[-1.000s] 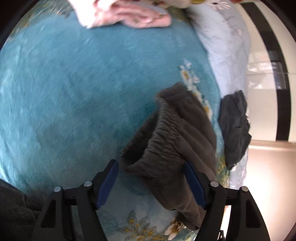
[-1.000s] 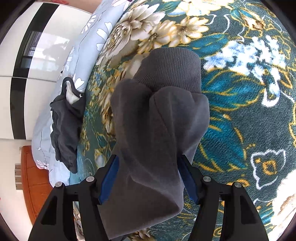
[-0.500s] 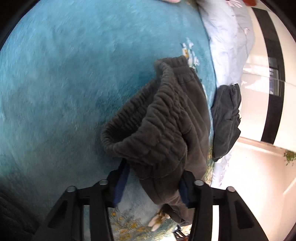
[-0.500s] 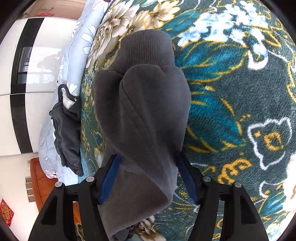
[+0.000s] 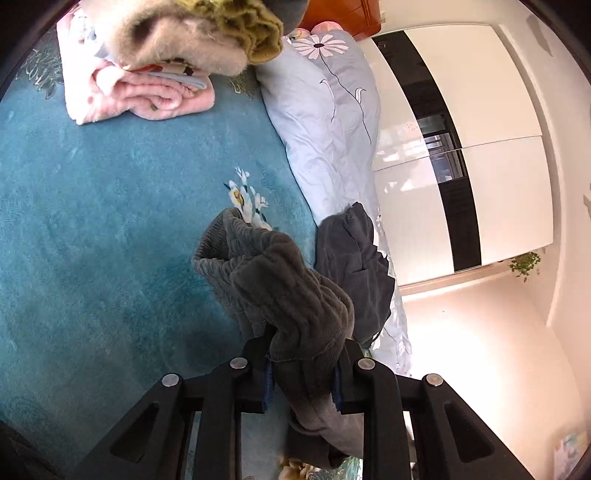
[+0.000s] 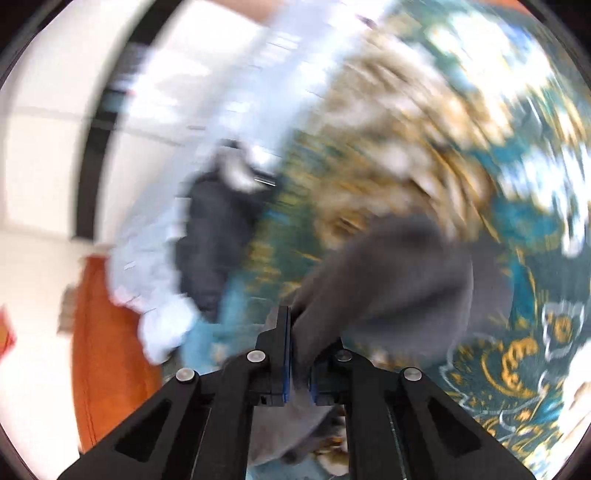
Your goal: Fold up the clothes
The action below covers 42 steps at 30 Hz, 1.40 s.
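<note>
Two grippers, both clamped on the same grey sweatpants [image 5: 291,295], which sit bunched near the right-hand edge of the teal floral blanket [image 5: 110,221]. The left gripper [image 5: 301,380] has the ribbed elastic waistband between its blue pads and the jaws are closing in on it, with the fabric piled up over the fingertips. The right gripper [image 6: 299,369] is pinched nearly flat on a fold of the pants [image 6: 388,280] (this view is badly smeared, so details beyond the fingers are mushy).

Room-wise: in the left wrist view there's a big bare stretch of blanket off to the left and up toward the top, clear until you hit the folded pink blanket [image 5: 136,92] with a fuzzy beige and olive bundle [image 5: 199,33] on it. To the right it gets tight fast. The blanket ends at a strip of pale blue flowered bedding [image 5: 325,122], and a dark crumpled garment [image 5: 354,266] lies right on that strip, just beside the pants. Past the bed edge there's open floor and a white wardrobe with a black stripe [image 5: 461,147].

Both grippers angle downward at the bed. In the right wrist view the floral pattern [image 6: 498,184] fills the right side, with the dark garment [image 6: 214,236] and blue bedding over on the left, and an orange-brown wooden piece [image 6: 103,350] below them.
</note>
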Motion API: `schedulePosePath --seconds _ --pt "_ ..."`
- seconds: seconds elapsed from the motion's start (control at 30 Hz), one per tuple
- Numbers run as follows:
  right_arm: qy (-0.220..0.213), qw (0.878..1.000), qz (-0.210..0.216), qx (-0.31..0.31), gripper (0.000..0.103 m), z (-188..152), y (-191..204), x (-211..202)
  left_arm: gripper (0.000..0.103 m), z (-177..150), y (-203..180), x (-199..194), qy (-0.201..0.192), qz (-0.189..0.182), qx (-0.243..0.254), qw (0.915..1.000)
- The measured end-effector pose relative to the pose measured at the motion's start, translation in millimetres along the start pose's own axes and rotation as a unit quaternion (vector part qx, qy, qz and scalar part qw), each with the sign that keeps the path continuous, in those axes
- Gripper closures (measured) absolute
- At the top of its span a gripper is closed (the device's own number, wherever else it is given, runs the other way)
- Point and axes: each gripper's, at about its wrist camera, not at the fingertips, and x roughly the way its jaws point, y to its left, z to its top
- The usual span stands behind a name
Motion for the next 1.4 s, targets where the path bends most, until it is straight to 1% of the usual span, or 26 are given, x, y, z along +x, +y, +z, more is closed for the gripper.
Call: schedulePosePath --seconds 0.07,0.13,0.2,0.23,0.27,0.37,0.43,0.53,0.57,0.6,0.63,0.67,0.7,0.77,0.87,0.93,0.97,1.03,1.07,1.1,1.13,1.17,1.2,1.3,1.37,1.4 --pt "-0.017 0.999 0.019 -0.039 0.096 -8.5 8.3 -33.1 0.078 -1.3 5.5 8.7 0.019 0.032 -0.017 0.9992" --pt "-0.003 0.999 -0.001 -0.040 0.096 -17.9 -3.2 -35.0 0.078 -1.9 12.9 18.0 0.036 0.060 -0.042 0.9966" --pt "0.036 0.996 -0.076 -0.022 0.095 -37.2 -42.0 -19.3 0.078 -3.4 15.6 21.4 0.044 0.081 -0.051 0.9945" --pt "0.057 0.991 -0.117 -0.008 0.095 -48.2 -63.3 -9.5 0.078 -5.5 15.4 21.1 0.045 0.091 -0.047 0.9937" --pt "0.080 0.987 -0.135 0.035 0.095 -62.3 -90.7 -0.2 0.078 -7.9 14.0 19.0 0.044 0.101 -0.041 0.9930" --pt "0.111 0.974 -0.138 0.142 0.094 -99.0 -144.0 12.1 0.078 -11.7 9.6 12.1 0.028 0.116 -0.031 0.9924" --pt "0.124 0.971 -0.140 0.146 0.093 -108.9 -148.8 15.5 0.078 -12.1 13.7 1.5 0.013 0.118 -0.040 0.9921" --pt "0.134 0.970 -0.165 0.119 0.088 -101.6 -137.2 14.5 0.078 -10.0 18.8 -4.0 -0.005 0.121 -0.055 0.9911" --pt "0.135 0.968 -0.180 0.112 0.080 -95.9 -133.0 12.7 0.078 -9.3 19.9 -4.7 -0.007 0.122 -0.058 0.9908" --pt "0.132 0.964 -0.206 0.102 0.074 -91.3 -130.1 7.9 0.078 -8.7 20.7 -5.9 -0.007 0.123 -0.059 0.9906" --pt "0.121 0.962 -0.228 0.086 0.068 -84.9 -124.7 2.5 0.078 -8.0 21.5 -7.1 -0.007 0.124 -0.061 0.9904" --pt "0.110 0.960 -0.249 0.070 0.068 -78.1 -118.9 -3.1 0.078 -7.4 22.3 -8.3 -0.007 0.125 -0.062 0.9902" --pt "0.093 0.959 -0.261 0.058 0.066 -72.4 -113.7 -10.6 0.078 -7.1 22.7 -8.8 -0.007 0.125 -0.063 0.9901" --pt "0.042 0.958 -0.282 0.037 0.065 -61.9 -99.2 -25.2 0.078 -7.3 22.7 -9.1 -0.008 0.123 -0.066 0.9903" --pt "-0.005 0.963 -0.270 -0.020 0.065 -44.6 -63.9 -22.4 0.078 -8.8 22.4 -10.3 -0.006 0.123 -0.066 0.9903" --pt "-0.021 0.964 -0.255 -0.070 0.065 -41.2 -32.9 -13.1 0.078 -8.5 22.0 -8.3 -0.005 0.124 -0.066 0.9901" --pt "-0.033 0.961 -0.254 -0.104 0.065 -41.4 -12.9 -4.7 0.078 -8.4 22.2 -7.8 -0.005 0.124 -0.066 0.9900" --pt "-0.063 0.950 -0.253 -0.172 0.065 -44.1 27.6 14.0 0.078 -8.4 22.8 -7.0 -0.005 0.124 -0.068 0.9900" --pt "-0.066 0.949 -0.236 -0.199 0.062 -44.5 44.2 27.1 0.078 -8.6 22.7 -6.2 -0.005 0.125 -0.067 0.9898" --pt "-0.033 0.955 -0.210 -0.206 0.055 -45.3 51.3 47.1 0.078 -8.8 22.6 -5.8 -0.005 0.127 -0.066 0.9897" --pt "0.008 0.961 -0.182 -0.209 0.055 -46.3 56.9 68.1 0.078 -9.0 22.6 -5.5 -0.004 0.128 -0.066 0.9896" --pt "0.072 0.967 -0.149 -0.192 0.055 -49.4 55.9 98.3 0.078 -9.2 22.6 -5.3 -0.004 0.129 -0.066 0.9895" --pt "0.132 0.969 -0.126 -0.168 0.055 -55.7 51.7 129.5 0.078 -9.3 22.6 -5.1 -0.004 0.130 -0.065 0.9894" --pt "0.181 0.965 -0.146 -0.122 0.055 -72.1 37.8 188.7 0.078 -9.7 23.2 -4.2 -0.002 0.133 -0.065 0.9891" --pt "0.186 0.971 -0.132 -0.066 0.055 -78.0 22.9 211.6 0.078 -9.7 24.0 -3.5 -0.002 0.134 -0.064 0.9888" --pt "0.199 0.972 -0.122 -0.034 0.055 -81.7 15.1 221.0 0.078 -9.7 24.4 -3.2 -0.001 0.135 -0.064 0.9887"
